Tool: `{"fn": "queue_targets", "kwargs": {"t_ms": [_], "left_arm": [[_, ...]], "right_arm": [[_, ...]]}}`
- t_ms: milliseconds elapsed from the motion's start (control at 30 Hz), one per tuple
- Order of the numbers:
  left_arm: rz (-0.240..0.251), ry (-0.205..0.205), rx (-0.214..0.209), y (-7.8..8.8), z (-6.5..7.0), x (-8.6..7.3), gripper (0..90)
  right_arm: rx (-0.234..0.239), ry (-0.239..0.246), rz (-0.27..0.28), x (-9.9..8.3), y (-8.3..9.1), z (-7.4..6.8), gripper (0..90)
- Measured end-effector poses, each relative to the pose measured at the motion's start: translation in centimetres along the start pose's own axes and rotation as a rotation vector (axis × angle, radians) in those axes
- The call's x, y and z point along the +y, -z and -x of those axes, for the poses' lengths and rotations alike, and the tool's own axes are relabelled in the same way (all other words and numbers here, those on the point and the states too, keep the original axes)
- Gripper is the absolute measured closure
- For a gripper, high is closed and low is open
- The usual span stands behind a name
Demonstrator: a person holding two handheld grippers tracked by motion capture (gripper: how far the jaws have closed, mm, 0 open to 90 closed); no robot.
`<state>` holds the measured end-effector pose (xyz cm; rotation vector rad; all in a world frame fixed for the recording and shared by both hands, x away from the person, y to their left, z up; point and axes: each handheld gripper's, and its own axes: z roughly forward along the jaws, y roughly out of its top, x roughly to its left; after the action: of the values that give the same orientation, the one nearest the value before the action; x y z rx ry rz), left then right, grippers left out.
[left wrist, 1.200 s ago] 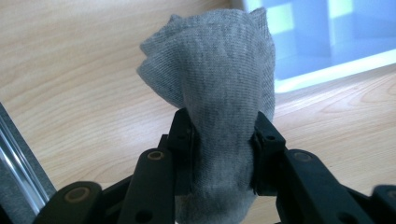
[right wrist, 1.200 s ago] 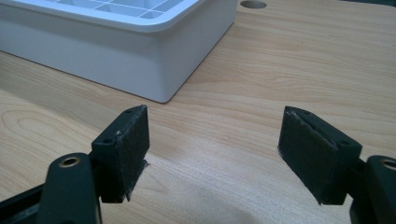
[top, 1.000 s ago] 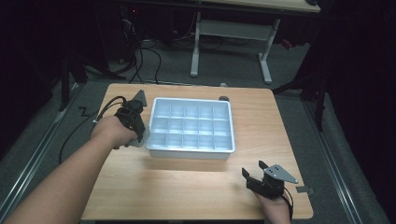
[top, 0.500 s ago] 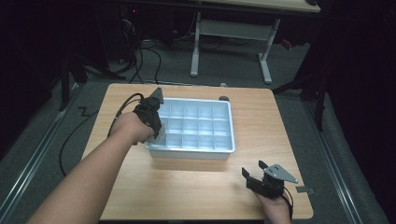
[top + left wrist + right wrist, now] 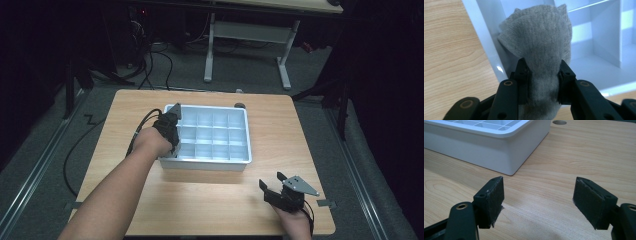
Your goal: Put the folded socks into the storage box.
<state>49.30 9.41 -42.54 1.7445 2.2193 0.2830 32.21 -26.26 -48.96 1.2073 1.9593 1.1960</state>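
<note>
Observed at the table: a white compartment tray sits near the middle of the wooden top, and it serves as the reference for all positions below.

Left gripper: positioned over the tray's left edge, at the column of compartments nearest the person's left arm. In the left gripper view its jaws are closed narrow on a grey knitted sock, bunched and folded. The cloth rises out of the jaws and its free end presses against the tray's white left wall, partly over the rim and partly inside the adjoining compartment. The sock's long axis runs along the jaws, pointing into the tray. Whether it touches the compartment floor cannot be determined.

Right gripper: resting low over the bare wood just beyond the tray's near right corner, apart from it. In the right gripper view the jaws stand wide with nothing between them.

Assessment: the left hand alone is engaged. The sock lies directly ahead of its jaws, with the compartment just beyond the wall, so placing it would likely call for a small advance inward and downward before release. Risk noted: cloth snagging on the rim.
</note>
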Motion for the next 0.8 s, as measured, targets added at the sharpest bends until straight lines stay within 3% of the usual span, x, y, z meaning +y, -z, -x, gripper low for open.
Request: {"fn": "queue_targets", "kwargs": {"t_ms": [133, 333, 433, 600, 800], "left_arm": [[0.013, 0.018, 0.023, -0.6, 0.2, -0.1, 69.0], [0.007, 0.008, 0.006, -1.6, 0.2, -0.4, 69.5], [-0.027, -0.033, 0.013, -1.9, 0.0, -0.6, 69.8], [-0.012, -0.028, 0.043, -3.1, 0.3, -1.1, 70.0], [-0.028, -0.037, 0.023, -2.9, 0.2, -1.3, 65.5]], "right_arm": [[0.003, 0.000, -0.001, 0.0, 0.0, -0.1, 24.9], [0.005, 0.003, -0.004, 0.0, -0.1, -0.2, 24.9], [0.007, 0.005, -0.005, 0.0, -0.1, -0.2, 24.9], [0.009, 0.008, -0.006, 0.0, -0.2, -0.2, 25.0], [0.008, 0.003, -0.002, 0.0, -0.1, -0.1, 25.0]]}}
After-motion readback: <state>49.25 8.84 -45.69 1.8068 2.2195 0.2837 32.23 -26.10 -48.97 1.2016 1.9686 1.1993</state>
